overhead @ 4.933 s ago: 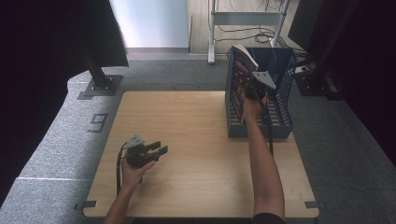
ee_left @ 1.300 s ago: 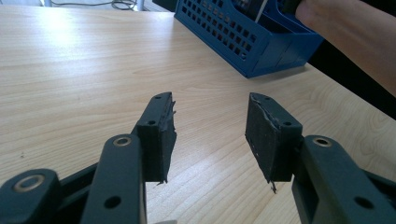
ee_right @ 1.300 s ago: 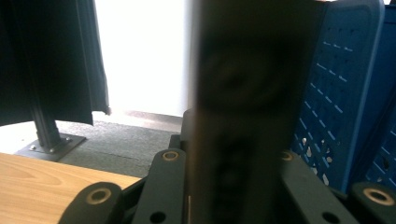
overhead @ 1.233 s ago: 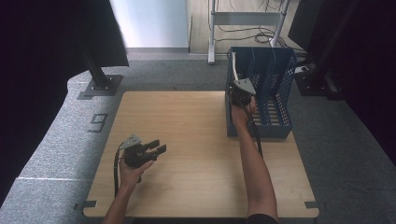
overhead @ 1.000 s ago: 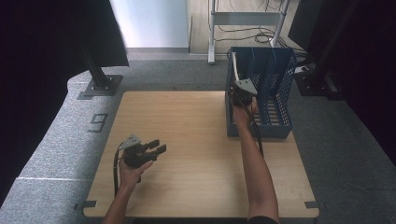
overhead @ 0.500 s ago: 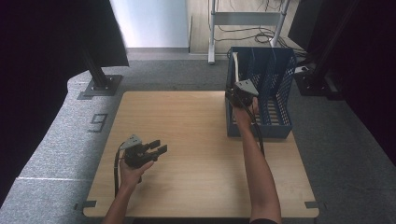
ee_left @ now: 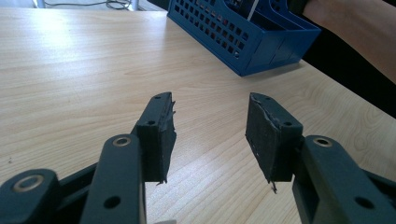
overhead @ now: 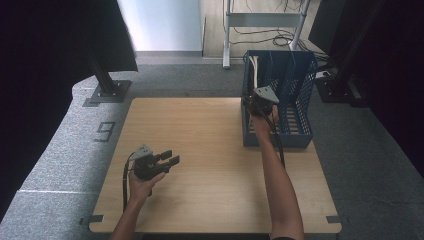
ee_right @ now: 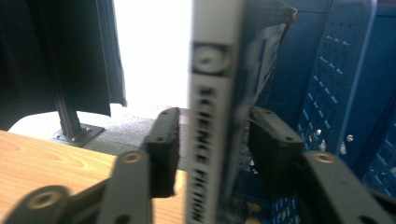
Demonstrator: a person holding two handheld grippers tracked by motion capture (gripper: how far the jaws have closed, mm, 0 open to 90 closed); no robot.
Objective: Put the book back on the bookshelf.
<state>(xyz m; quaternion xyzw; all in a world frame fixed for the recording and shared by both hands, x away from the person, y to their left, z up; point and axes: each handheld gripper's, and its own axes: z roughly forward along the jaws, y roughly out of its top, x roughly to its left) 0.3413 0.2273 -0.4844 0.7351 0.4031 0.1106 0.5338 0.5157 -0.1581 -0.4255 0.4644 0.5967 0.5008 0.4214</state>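
Your right gripper (ee_right: 212,140) has just been closing around the upright book (ee_right: 215,93) standing in the blue rack (overhead: 295,100), with gaps at both pads, so it is released. Your left gripper (ee_left: 210,135) rests unclenched over the table (overhead: 210,150).

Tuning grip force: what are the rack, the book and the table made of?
Rack: blue moulded plastic by the look, slotted walls, mild sheen. Book: paper, seemingly glossy white spine with printed lettering. Table: pale wood or wood-look laminate, grain lines, satin glare; which one the look leaves open.
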